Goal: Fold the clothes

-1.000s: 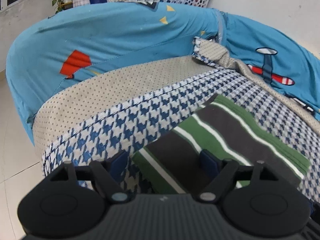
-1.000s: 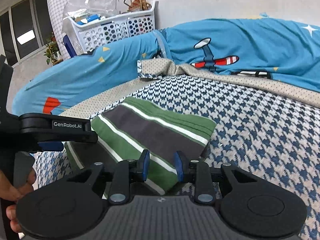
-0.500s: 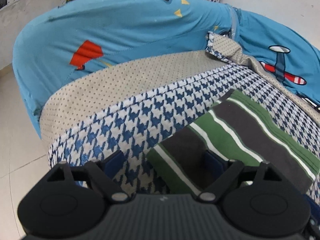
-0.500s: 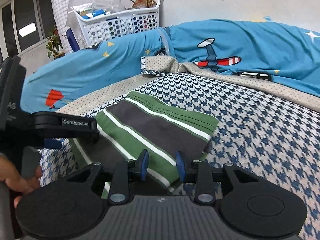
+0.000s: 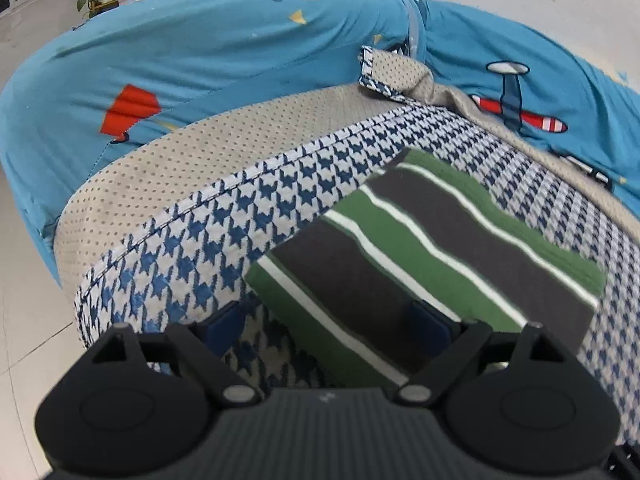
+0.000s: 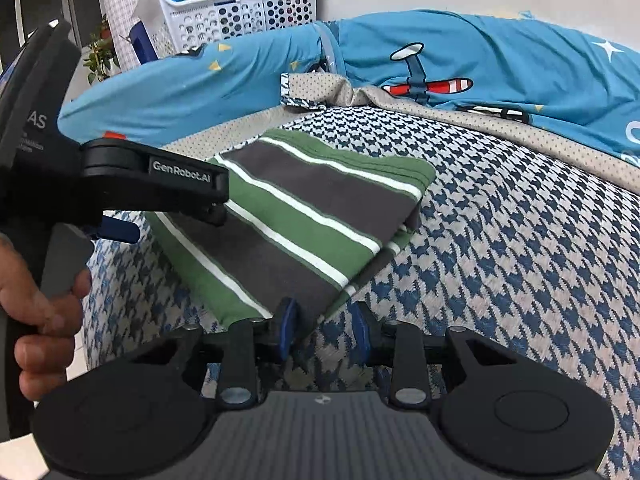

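Note:
A folded garment with green, grey and white stripes lies flat on a blue-and-white houndstooth blanket. My left gripper hovers at the garment's near left corner. Its jaws are opening wide: one pad over the blanket, the other over the cloth, neither pressing. In the right wrist view the garment lies ahead and to the left. My right gripper sits at its near corner with a narrow gap; the corner reaches the left pad and blanket shows between the pads. The left gripper enters there from the left, held by a hand.
The blanket lies on a beige dotted cloth over blue aeroplane-print bedding. A white laundry basket stands behind, against the wall. The bed's edge drops to a tiled floor on the left.
The left jaws have spread wider. The right gripper has drawn back and to the right, so the garment's corner now sits at its left pad instead of between the pads.

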Tool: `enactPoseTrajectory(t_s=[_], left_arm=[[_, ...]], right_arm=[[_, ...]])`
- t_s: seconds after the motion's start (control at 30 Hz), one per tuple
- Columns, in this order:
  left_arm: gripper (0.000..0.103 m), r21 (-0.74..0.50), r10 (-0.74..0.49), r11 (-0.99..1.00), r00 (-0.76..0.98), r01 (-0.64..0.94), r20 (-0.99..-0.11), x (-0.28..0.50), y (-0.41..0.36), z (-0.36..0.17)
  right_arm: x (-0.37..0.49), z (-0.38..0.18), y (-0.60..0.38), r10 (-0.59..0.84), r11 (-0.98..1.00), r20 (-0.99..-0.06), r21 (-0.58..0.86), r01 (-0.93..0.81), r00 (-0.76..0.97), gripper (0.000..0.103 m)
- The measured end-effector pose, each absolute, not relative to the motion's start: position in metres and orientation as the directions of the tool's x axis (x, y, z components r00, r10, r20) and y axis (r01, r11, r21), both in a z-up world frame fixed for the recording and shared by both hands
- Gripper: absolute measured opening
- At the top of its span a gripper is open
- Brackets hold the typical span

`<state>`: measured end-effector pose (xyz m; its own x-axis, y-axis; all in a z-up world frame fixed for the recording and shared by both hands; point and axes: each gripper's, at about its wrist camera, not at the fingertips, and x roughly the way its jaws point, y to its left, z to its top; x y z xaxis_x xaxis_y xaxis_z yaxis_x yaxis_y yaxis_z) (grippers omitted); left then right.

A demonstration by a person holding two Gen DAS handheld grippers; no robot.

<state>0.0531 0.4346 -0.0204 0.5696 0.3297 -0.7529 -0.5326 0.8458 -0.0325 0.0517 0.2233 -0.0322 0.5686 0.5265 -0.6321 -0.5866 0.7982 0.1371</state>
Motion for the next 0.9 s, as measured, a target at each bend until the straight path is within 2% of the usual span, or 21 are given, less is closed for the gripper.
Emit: enactPoseTrajectory(t_s=[0.17,0.33,0.47,0.9], left_arm=[[0.102,-0.023,0.336,0.844,0.563,-0.535,-0.755,0.054,0.438,-0.028],[0.102,-0.026,0.332,0.848,0.568,-0.53,-0.753,0.052,0.437,-0.022],[0.102,-0.024,0.318,0.863,0.579,-0.504,-0.751,0.046,0.431,-0.016],[0.103,-0.082,0.251,0.885,0.619,-0.458,-0.744,0.015,0.404,0.008]], right_arm=[[0.051,-0.034,0.229,0.502,0.805,-0.644,0.105,-0.584,0.577,0.032],[0.05,-0.027,0.225,0.486,0.822,-0.656,0.118,-0.558,0.577,0.033],[0.043,-0.018,0.218,0.465,0.835,-0.66,0.106,-0.541,0.59,0.045],[0.021,0.011,0.2,0.438,0.853,-0.672,0.101,-0.512,0.597,0.057]])
